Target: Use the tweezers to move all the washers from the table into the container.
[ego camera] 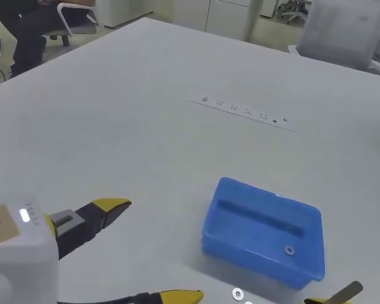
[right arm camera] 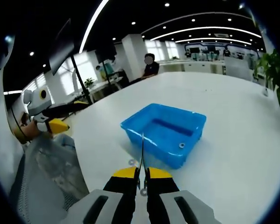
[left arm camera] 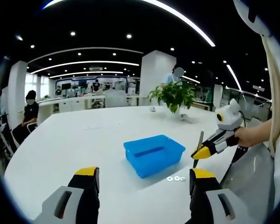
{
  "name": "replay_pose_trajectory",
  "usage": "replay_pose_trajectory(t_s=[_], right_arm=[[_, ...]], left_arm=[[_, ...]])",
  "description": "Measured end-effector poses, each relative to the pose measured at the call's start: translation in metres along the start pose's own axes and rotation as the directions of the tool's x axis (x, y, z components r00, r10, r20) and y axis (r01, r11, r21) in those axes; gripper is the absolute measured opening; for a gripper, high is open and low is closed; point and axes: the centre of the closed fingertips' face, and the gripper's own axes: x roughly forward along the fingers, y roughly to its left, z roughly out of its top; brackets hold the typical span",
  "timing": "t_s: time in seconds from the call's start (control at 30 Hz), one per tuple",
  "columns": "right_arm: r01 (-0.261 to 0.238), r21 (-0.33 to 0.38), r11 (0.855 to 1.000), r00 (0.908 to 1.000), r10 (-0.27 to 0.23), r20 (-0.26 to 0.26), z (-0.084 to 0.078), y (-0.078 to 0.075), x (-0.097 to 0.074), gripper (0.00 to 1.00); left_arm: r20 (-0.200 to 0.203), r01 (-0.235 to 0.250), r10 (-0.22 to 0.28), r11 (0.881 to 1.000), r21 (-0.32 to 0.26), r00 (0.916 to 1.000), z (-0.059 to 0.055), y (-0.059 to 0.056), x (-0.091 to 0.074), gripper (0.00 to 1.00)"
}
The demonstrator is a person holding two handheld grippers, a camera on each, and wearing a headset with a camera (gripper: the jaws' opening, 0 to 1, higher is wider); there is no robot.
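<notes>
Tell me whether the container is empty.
Not empty: one washer lies on the container floor. Other washers lie on the table outside.

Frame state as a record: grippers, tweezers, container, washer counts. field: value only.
left gripper: open, empty, above the table, to the left of the container in the head view
right gripper: shut on tweezers
tweezers: stick out forward from the jaws, tips toward the container's near wall
container: blue open tray, on the table
washers in container: one, on the floor near a wall
washers on table: three in a row, close to the container
task state: not done
</notes>
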Motion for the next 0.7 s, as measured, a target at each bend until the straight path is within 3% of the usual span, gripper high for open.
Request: replay_pose_trajectory(t_s=[0.47, 0.57, 0.7], right_arm=[[-0.005, -0.005, 1.000, 0.9998, 0.005, -0.022, -0.008, 0.003, 0.002, 0.04], [-0.014, -0.039, 0.999, 0.9994, 0.012, -0.033, -0.009, 0.007, 0.002, 0.04], [-0.021, -0.153, 0.988, 0.9978, 0.011, -0.065, -0.011, 0.016, 0.003, 0.04]], left_arm=[[-0.006, -0.002, 0.002, 1.000, 0.004, 1.0000, -0.001, 0.001, -0.001, 0.80], [-0.008, -0.001, 0.001, 1.000, 0.006, 1.0000, -0.002, 0.001, -0.001, 0.79], [-0.008, -0.002, 0.003, 1.000, 0.008, 1.0000, -0.002, 0.002, -0.001, 0.79]])
